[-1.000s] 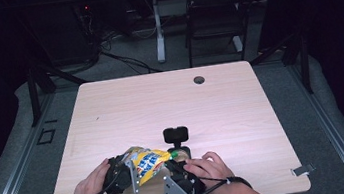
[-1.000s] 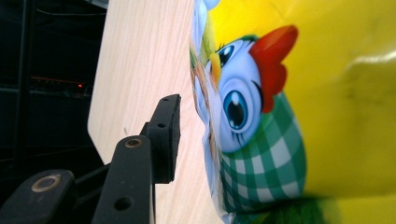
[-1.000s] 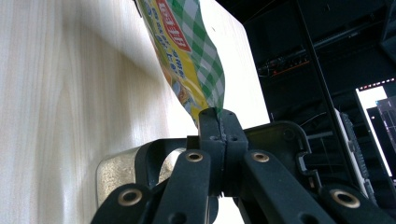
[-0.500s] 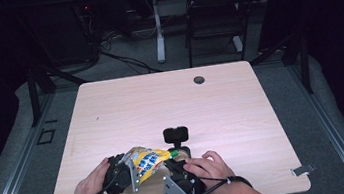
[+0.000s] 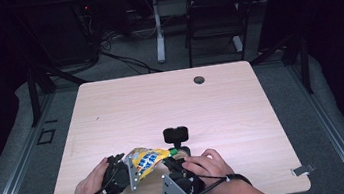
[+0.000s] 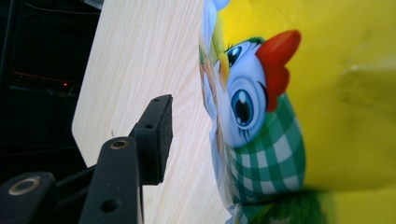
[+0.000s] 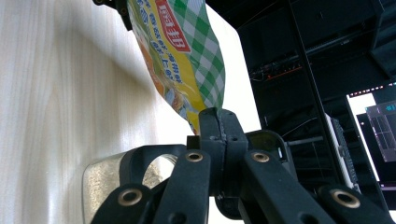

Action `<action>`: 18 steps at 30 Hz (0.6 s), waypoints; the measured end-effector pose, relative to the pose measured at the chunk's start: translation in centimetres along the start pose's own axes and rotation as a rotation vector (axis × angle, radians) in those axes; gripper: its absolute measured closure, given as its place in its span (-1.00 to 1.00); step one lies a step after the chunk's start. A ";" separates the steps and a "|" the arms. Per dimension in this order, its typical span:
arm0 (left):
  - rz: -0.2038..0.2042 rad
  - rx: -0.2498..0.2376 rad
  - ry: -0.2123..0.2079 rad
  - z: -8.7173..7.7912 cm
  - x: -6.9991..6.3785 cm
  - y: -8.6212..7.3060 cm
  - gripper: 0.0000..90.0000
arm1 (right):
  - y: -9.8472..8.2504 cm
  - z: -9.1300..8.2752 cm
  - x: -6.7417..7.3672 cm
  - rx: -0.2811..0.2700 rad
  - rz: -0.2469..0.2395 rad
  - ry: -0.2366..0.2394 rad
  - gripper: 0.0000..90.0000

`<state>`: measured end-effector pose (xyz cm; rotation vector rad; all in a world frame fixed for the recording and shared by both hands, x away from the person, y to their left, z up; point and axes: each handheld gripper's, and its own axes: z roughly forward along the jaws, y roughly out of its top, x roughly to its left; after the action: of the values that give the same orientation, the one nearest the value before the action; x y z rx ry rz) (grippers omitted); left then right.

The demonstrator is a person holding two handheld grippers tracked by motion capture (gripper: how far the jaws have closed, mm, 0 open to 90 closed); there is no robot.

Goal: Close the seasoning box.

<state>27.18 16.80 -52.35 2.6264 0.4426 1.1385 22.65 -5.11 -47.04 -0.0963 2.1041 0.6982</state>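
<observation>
One yellow snack bag (image 5: 149,159), two claws, left (image 5: 125,169) and right (image 5: 174,163), one black clip (image 5: 175,135), one table (image 5: 161,108)

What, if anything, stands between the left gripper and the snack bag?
Nothing visible. In the left gripper view one black pad stands apart from the bag, with bare table showing in the gap. The left gripper's jaws have just been opening. The right gripper is shut on the bag's other end.

Snack bag (image 7: 180,56), Chinese print on red label, unreadable
</observation>
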 end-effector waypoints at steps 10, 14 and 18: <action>-0.091 -0.028 -0.056 0.0 1.1 -0.5 0.01 | 0.8 0.6 -1.2 0.001 -0.015 -0.003 1.00; -0.121 -0.034 -0.073 0.1 1.4 -0.8 -0.01 | 1.2 1.0 -1.7 0.003 -0.022 -0.001 1.00; -0.175 -0.046 -0.103 0.3 1.6 -1.1 -0.04 | 1.7 1.4 -2.2 0.013 -0.033 0.003 1.00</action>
<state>28.25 18.39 -51.82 2.5345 0.6039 0.9439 24.44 -3.42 -45.24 -0.1242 2.1053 0.6649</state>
